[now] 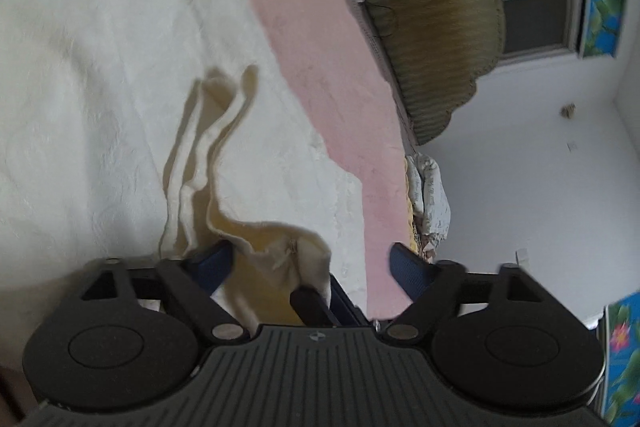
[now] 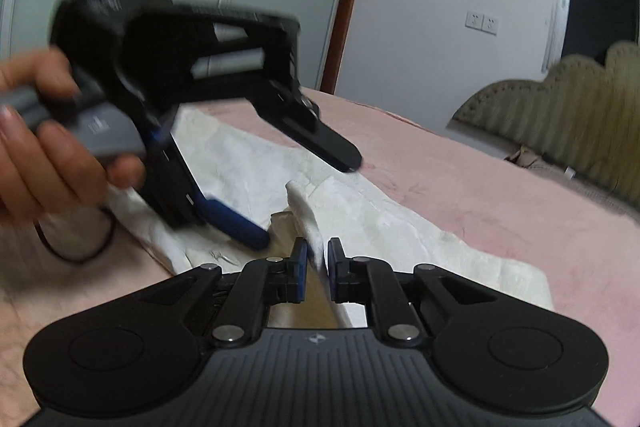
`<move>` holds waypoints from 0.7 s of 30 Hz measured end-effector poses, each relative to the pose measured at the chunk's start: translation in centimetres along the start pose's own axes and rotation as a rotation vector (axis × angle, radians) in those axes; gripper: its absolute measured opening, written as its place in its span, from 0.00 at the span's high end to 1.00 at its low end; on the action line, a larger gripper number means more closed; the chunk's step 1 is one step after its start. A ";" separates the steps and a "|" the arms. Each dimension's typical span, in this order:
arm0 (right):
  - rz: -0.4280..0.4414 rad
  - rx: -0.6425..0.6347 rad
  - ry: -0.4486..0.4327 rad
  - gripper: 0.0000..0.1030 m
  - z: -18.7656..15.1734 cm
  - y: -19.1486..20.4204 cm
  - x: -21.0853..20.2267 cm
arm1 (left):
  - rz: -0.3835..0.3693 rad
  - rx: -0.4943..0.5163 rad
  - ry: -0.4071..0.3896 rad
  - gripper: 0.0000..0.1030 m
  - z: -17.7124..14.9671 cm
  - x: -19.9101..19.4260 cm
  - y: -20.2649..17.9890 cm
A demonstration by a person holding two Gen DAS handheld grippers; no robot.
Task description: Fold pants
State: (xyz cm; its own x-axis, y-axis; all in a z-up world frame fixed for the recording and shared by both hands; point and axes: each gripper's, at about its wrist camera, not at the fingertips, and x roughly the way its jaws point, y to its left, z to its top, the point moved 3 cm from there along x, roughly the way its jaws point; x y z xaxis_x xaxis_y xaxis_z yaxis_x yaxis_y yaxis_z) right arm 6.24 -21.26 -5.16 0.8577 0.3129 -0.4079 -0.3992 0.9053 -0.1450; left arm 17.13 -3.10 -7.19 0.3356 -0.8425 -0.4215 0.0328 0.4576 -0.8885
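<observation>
While right gripper (image 2: 318,259) pinches white pants (image 2: 248,171) — left gripper (image 2: 308,199) gapes, hand (image 2: 44,143) visible.

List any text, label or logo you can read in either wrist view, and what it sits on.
None can be read.
Small emblem on the right tongs body: a logo, no letters.
White marks on the left tongs housing and grey handle: blurred.
Print on the bundled cloth by the bed: too small.
</observation>
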 end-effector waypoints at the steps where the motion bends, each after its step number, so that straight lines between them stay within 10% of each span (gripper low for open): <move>1: 0.019 -0.001 0.006 0.89 -0.1 0.0 0.0 | 0.006 -0.009 0.000 0.56 0.1 0.2 0.3; 2: 0.061 -0.003 0.021 0.89 -0.1 0.1 0.0 | 0.023 -0.003 -0.002 0.74 0.2 0.3 0.4; 5: 0.147 0.041 -0.022 0.89 0.3 -0.8 -1.2 | 0.032 0.050 -0.036 0.88 0.2 -0.5 0.5; 10: 0.036 0.324 0.023 0.89 -0.1 -5.8 -0.1 | 0.075 0.165 -0.089 0.88 -0.8 -2.6 -0.4; 21: 0.034 0.130 0.165 0.89 -1.8 -1.4 3.0 | 0.184 0.209 -0.075 0.83 -2.4 -2.6 1.6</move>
State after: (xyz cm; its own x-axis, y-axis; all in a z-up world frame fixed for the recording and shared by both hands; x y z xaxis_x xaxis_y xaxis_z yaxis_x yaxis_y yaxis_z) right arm 8.81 -22.05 -7.78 0.7757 0.3023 -0.5540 -0.3726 0.9278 -0.0155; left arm 14.03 -0.88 -7.95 0.4225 -0.7196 -0.5510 0.1557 0.6565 -0.7380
